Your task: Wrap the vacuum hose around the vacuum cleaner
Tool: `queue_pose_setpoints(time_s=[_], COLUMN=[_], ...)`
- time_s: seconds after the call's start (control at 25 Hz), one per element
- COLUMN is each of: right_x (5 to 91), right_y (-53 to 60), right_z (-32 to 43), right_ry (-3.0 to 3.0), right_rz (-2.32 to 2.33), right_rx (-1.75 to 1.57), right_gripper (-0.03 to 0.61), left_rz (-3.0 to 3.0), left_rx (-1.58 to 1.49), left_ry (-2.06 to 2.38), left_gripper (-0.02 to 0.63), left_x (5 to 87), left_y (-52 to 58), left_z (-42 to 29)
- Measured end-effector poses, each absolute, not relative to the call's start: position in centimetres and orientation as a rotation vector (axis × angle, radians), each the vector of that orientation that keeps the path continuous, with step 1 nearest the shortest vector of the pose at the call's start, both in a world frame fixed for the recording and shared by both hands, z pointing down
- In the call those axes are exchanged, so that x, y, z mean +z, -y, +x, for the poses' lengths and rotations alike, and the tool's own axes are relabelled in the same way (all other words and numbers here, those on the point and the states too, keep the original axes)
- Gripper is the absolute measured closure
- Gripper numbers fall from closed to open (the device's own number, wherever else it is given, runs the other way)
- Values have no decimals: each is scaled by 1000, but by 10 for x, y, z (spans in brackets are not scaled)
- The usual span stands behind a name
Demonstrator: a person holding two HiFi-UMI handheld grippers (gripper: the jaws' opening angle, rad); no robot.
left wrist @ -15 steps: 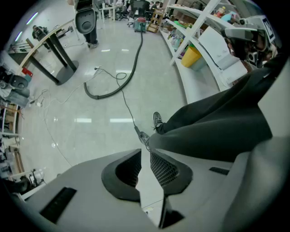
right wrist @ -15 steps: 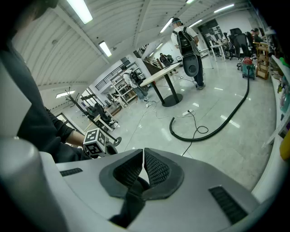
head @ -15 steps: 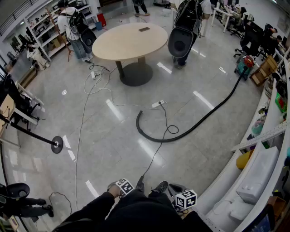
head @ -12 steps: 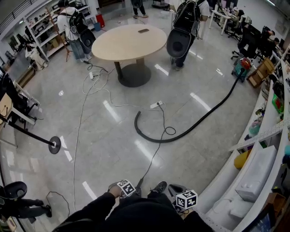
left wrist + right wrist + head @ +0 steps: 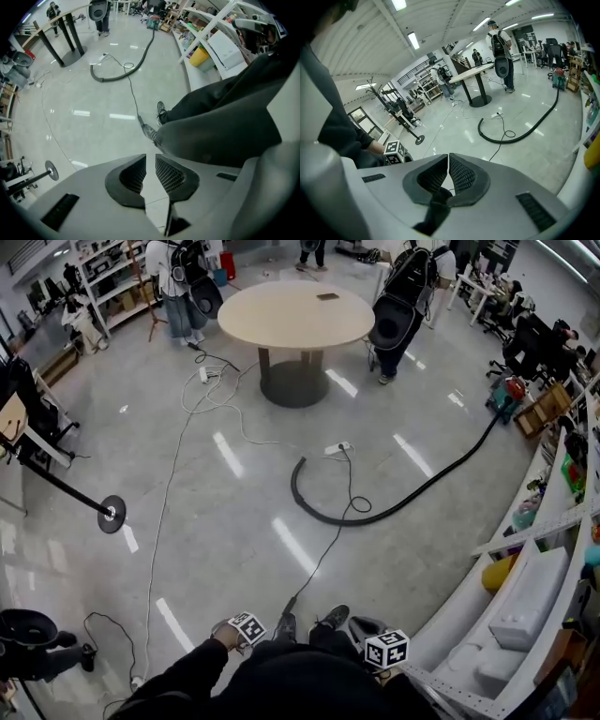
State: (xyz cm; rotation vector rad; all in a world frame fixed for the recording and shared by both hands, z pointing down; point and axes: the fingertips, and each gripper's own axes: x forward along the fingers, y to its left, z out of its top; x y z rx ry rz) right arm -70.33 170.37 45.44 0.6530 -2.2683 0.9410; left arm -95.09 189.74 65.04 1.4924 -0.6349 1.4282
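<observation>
A long black vacuum hose (image 5: 412, 495) lies on the grey floor. It runs from the red and teal vacuum cleaner (image 5: 509, 393) at the right wall and curls to a free end (image 5: 300, 467) mid-floor. The hose (image 5: 117, 77) and cleaner (image 5: 151, 20) show far ahead in the left gripper view, and the hose (image 5: 520, 133) again in the right gripper view. Both grippers hang low by the person's legs, far from the hose. My left gripper (image 5: 150, 157) has its pads a narrow gap apart with nothing between. My right gripper (image 5: 448, 157) is shut and empty.
A thin black cord (image 5: 323, 554) runs from the person's shoes to a power strip (image 5: 336, 450) beside the hose end. White cables (image 5: 178, 474) trail across the floor. A round table (image 5: 295, 315), people with backpacks, a round-based stand (image 5: 111, 514) and a white curved counter (image 5: 483, 615) ring the floor.
The head view has swung a little, so table and hose sit further right and lower in the picture. The hose lies as before. Both grippers stay low by the legs.
</observation>
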Motion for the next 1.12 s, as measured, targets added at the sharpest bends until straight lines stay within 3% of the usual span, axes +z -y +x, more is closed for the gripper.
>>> queue_pose_setpoints(time_s=[0.4, 0.92, 1.12], right_x=[456, 471, 478], right_y=[-1697, -1564, -1512], right_z=[-737, -675, -652], right_ry=[2307, 2395, 2399], right_rz=[579, 522, 497], right_rx=[863, 877, 897], right_gripper=[555, 554, 554], left_rz=[1400, 1511, 1470], left_rx=[1483, 1363, 1246], left_ry=[645, 764, 920], left_gripper=[535, 537, 537], left_x=[656, 634, 622], left_y=[-1932, -1744, -1681], left_z=[-997, -879, -871])
